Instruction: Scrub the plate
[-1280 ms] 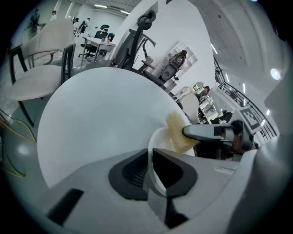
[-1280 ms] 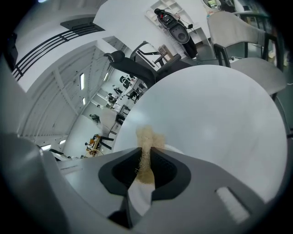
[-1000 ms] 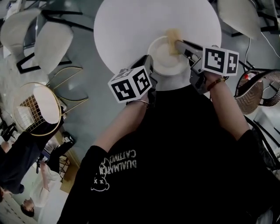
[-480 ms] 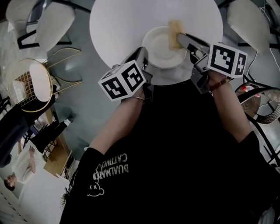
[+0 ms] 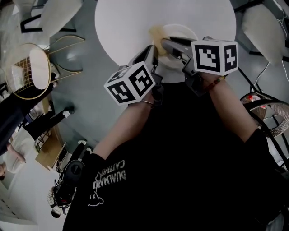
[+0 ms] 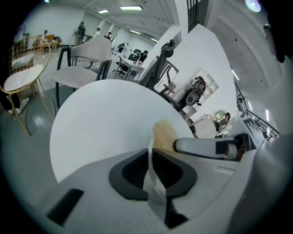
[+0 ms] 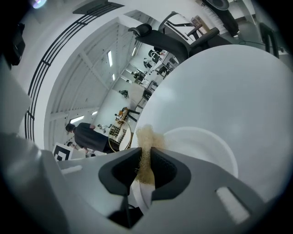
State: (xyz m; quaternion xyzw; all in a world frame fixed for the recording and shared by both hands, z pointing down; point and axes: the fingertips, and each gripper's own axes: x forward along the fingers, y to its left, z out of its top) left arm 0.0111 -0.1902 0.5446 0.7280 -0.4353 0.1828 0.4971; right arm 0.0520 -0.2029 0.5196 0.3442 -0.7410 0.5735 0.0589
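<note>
A white plate sits near the front edge of the round white table. My left gripper holds it by the near left rim; in the left gripper view the pads are shut on the plate's thin edge. My right gripper reaches in from the right, shut on a tan scrubbing sponge. The sponge lies at the plate's left rim, just beyond the left gripper. In the right gripper view the sponge is pinched between the jaws over the edge of the plate.
A gold wire chair and a white chair stand left of the table. Another white chair and a wicker basket are on the right. People stand on the floor at the far left.
The right gripper has swung left, carrying the sponge from the plate's far right rim across to its left rim. The left gripper has kept its hold on the plate.
</note>
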